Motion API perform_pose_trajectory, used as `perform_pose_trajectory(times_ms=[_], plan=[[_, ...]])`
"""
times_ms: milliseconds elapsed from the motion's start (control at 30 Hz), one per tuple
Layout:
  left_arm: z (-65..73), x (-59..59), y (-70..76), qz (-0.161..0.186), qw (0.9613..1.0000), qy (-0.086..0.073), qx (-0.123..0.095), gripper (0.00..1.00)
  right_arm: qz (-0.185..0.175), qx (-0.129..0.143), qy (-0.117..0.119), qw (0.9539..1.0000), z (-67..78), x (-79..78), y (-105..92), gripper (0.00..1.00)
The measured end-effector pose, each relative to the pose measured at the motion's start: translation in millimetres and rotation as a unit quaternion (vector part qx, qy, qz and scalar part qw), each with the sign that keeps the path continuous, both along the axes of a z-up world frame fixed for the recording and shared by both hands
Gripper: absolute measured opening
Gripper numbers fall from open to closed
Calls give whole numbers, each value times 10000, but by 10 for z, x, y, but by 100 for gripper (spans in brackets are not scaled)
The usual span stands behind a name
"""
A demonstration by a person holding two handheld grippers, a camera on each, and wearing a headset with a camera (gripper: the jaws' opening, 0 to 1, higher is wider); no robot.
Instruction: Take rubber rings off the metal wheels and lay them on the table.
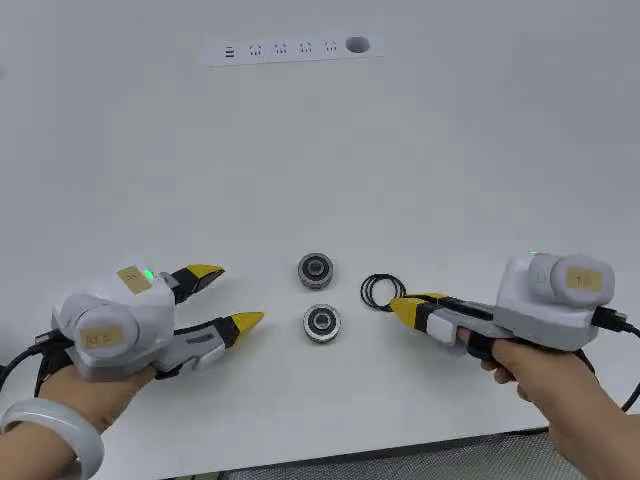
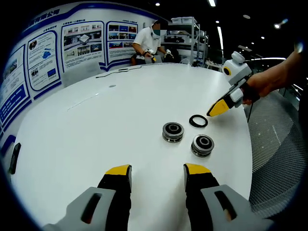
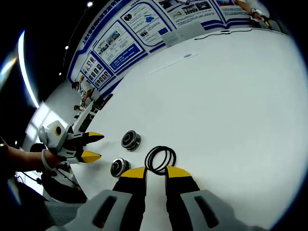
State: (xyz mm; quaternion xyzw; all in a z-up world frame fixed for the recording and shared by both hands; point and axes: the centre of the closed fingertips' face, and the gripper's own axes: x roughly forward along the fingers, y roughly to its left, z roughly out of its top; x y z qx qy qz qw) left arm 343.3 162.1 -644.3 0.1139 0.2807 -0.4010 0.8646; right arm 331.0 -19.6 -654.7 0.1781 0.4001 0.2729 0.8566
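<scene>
The left gripper [image 1: 228, 296] has its yellow-tipped jaws wide apart and holds nothing. The right gripper [image 1: 405, 308] shows a narrow gap between its jaws in its own view and also holds nothing. Just off its tips, at about 10 o'clock in the head view, the thin black rubber rings [image 1: 380, 291] lie overlapped on the table; I cannot count them. At 9 o'clock from the rings are two metal wheels [image 1: 316, 270] [image 1: 321, 322], round with dark centres, the first at 12 o'clock of the second. Whether either still carries a ring is unclear. The table [image 1: 450, 150] is smooth, matt white. A white power strip [image 1: 295, 48] lies at 12 o'clock. Blue-and-white wall posters [image 2: 82, 38] curve behind, their text unreadable.
</scene>
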Motion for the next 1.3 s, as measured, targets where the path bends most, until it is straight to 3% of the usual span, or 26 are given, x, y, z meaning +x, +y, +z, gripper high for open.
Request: perform_pose_trajectory(times_ms=[167,400,533,767,933,1067,1300], plan=[[46,-86,2,-53,9999,-34,-106,46,144,-86,-155,9997,64,-34,4,20],[129,-212,-2,-86,9997,-52,-215,47,612,-521,-479,9956,107,-116,20,36],[168,-264,33,-67,9996,-61,-260,48,976,-824,-697,9894,124,-194,32,43],[227,-374,112,-37,9994,-101,-315,50,1302,-1051,-1008,9807,193,-306,69,55],[260,-470,144,23,9994,-117,-337,52,1540,-1136,-1094,9754,198,-407,92,63],[281,-557,167,90,9992,-104,-379,53,1706,-1347,-1328,9670,231,-465,104,68],[305,-699,191,142,9989,-40,-439,55,1717,-1404,-1504,9634,276,-543,99,79]])
